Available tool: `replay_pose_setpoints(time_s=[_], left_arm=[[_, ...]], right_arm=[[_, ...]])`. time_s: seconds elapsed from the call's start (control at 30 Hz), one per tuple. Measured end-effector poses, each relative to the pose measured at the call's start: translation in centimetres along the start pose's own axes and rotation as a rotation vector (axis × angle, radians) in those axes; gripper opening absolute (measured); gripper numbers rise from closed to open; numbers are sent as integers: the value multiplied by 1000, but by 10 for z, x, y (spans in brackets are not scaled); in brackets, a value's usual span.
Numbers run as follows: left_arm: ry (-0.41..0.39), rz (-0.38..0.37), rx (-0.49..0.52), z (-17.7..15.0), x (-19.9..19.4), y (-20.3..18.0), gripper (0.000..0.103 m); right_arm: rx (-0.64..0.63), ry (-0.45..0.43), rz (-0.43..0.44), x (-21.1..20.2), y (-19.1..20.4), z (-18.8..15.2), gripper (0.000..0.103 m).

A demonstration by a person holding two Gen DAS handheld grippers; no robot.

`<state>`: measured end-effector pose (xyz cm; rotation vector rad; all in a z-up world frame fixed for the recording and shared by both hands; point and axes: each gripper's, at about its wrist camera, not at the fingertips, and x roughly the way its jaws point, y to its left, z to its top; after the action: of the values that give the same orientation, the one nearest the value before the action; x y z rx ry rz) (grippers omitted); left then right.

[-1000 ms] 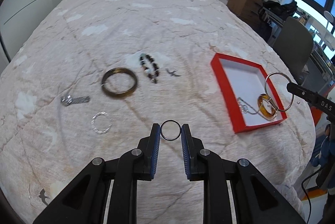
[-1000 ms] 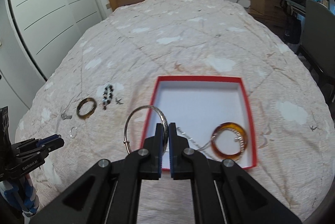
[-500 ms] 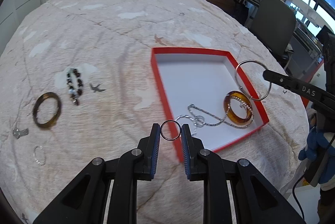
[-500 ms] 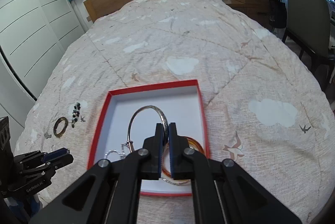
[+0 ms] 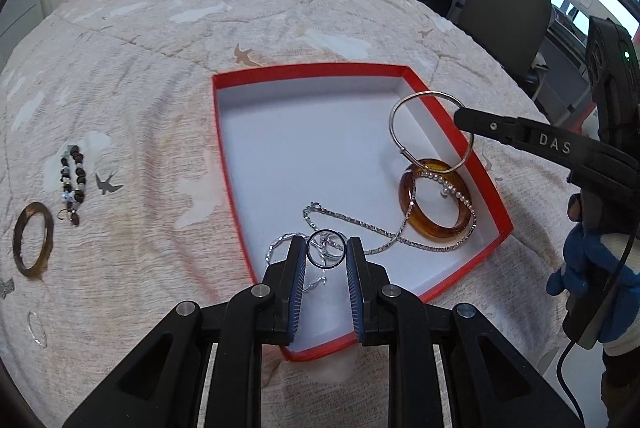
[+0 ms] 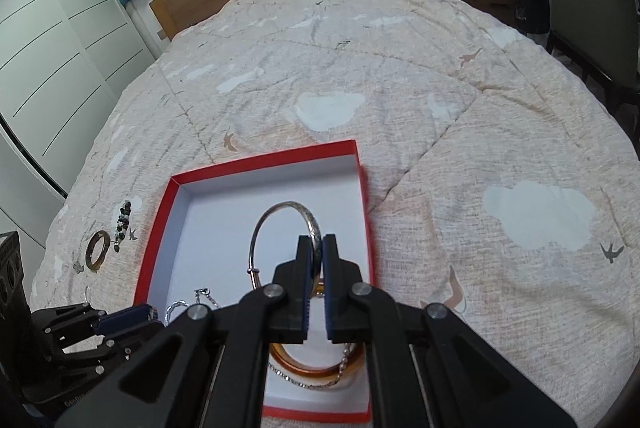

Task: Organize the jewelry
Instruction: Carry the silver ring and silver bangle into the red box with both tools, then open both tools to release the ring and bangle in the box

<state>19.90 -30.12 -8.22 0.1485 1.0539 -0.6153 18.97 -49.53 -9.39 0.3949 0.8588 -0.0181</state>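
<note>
A red box (image 5: pixel 224 132) with a white inside lies on the bed; it holds an amber bangle (image 5: pixel 434 224), a pearl strand and a silver chain (image 5: pixel 360 224). My left gripper (image 5: pixel 326 252) is shut on a small dark ring (image 5: pixel 325 265), held over the box's near left part. My right gripper (image 6: pixel 318 252) is shut on a thin silver bangle (image 6: pixel 264 228), held upright over the box (image 6: pixel 160 220); the bangle also shows in the left wrist view (image 5: pixel 400 108).
On the quilt left of the box lie a dark beaded bracelet (image 5: pixel 74 180), a brown bangle (image 5: pixel 32 244), a thin clear ring (image 5: pixel 37 328) and a small silver piece (image 5: pixel 6 286). A chair (image 5: pixel 504 12) and a desk stand to the right of the bed.
Both grippers have moved over the red box with their rings still held. The left gripper came from the quilt on the left; the right one came further in over the box.
</note>
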Motion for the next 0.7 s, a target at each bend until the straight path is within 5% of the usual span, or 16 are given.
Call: replay_pose_setpoints(time_s=[0.7], left_arm=[[29,-6,33,1,32,-7,20]], right_arm=[[-34,58,9,52,-5,4,6]])
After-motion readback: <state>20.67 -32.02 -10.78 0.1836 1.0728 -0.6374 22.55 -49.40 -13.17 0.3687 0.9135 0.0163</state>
